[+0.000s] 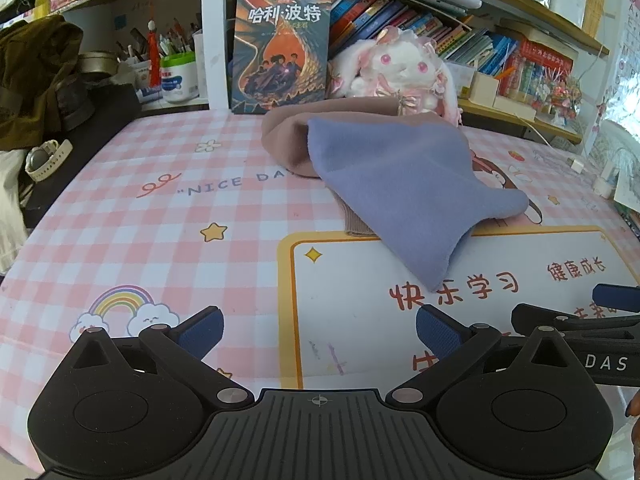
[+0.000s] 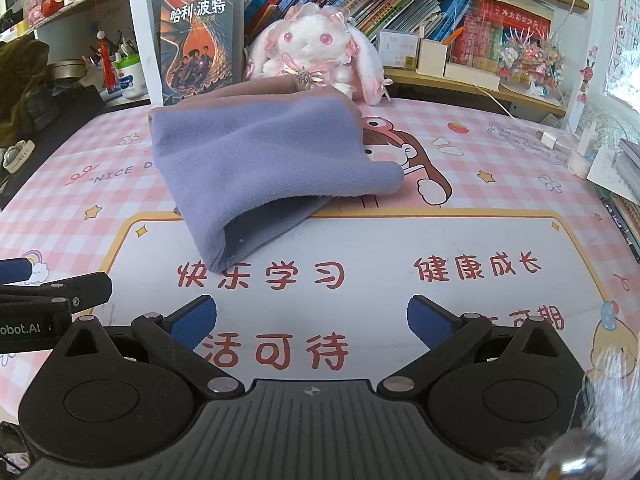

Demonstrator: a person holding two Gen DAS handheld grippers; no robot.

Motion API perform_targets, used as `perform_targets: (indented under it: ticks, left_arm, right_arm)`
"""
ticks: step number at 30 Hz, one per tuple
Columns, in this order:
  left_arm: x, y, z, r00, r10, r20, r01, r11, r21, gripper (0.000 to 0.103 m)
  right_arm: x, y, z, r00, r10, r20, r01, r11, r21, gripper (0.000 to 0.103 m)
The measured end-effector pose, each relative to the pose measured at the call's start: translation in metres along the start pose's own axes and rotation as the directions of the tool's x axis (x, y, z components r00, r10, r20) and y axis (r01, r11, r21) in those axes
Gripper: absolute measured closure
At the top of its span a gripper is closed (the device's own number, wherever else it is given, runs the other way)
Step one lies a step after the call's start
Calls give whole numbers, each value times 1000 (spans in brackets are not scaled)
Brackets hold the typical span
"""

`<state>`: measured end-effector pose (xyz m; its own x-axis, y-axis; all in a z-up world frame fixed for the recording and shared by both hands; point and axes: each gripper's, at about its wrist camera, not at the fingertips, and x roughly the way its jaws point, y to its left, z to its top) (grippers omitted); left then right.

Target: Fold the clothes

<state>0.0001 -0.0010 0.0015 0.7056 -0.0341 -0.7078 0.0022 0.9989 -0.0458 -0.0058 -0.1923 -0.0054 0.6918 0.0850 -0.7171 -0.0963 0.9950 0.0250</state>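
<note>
With the purple garment (image 2: pixel 264 168) lying rumpled on the desk mat (image 2: pixel 440 236), both grippers, left (image 1: pixel 318 330) and right (image 2: pixel 312 316), hover apart and empty, seemingly about to reach for its near edge

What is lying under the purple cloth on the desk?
Under the purple cloth lies a mauve garment; its edge shows at the back and its ribbed hem peeks out near the front. The rest of it is covered, so its shape stays unknown.

The cloth (image 2: pixel 256 160) is lilac blue on its top side and dusty pink on the other. The table mat (image 1: pixel 120 216) has pink and white checks, with a rainbow (image 1: pixel 120 300) and yellow stars. The toy rabbit (image 2: pixel 316 48) is white and pink.
</note>
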Motion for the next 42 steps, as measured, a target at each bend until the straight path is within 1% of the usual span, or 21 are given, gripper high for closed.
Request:
perform_targets:
  ticks: [5,11,42]
  left_arm:
    - [-5,-3,3,1000,-4,-1,4,1000,2,0]
    - [1,5,-2,1000,-11,-1,11,1000,3,0]
    - [11,9,1,1000,-15,-28,15,1000,-3,0]
  right_arm:
    - [0,0,1,1000,-2,-1,2,1000,-1,0]
    - [4,1,1,1000,-3,-3,3,1000,-2,0]
    - [11,3,3,1000,5,-28,-5,1000,-2,0]
